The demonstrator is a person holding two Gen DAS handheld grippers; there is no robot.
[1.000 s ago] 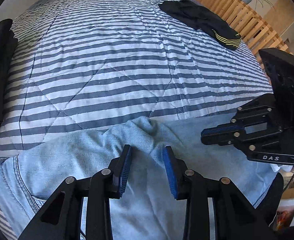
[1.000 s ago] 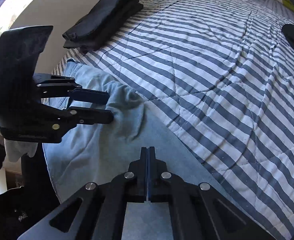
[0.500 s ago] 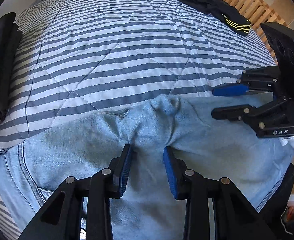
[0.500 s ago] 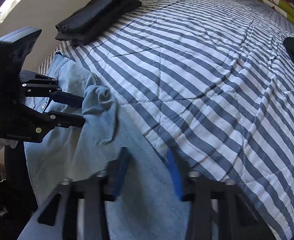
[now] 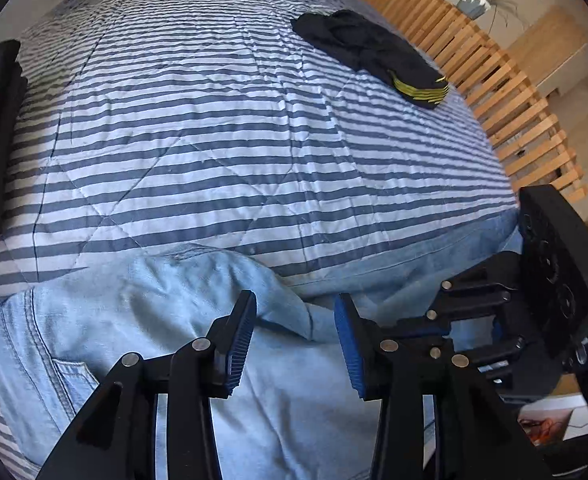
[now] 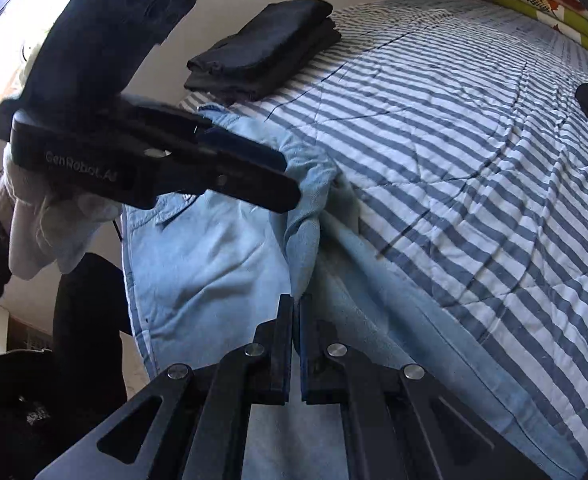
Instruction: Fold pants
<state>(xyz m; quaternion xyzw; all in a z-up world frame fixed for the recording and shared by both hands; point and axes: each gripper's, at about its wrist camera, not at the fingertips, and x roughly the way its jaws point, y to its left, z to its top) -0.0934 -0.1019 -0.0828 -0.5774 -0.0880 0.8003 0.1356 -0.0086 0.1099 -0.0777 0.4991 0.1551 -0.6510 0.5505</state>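
Your left gripper [image 5: 294, 336] is opening above the bunched ridge of the jeans [image 5: 142, 320] at the bed's [image 5: 214, 140] near edge, pinching nothing; your right gripper [image 6: 296, 344], pressed together, seemingly nips denim; pull now and that ridge may drag crooked.

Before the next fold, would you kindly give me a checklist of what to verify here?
1. Right gripper grips the jeans: ok, shut on a raised fold.
2. Left gripper grips the jeans: not ok, jaws opening, pads off the denim between them.
3. Jeans lying flat: not ok, bunched ridge by the left gripper.
4. Striped bedspread ahead free: ok, bare up to the black garment.
5. Folded dark stack apart from the jeans: cannot tell.
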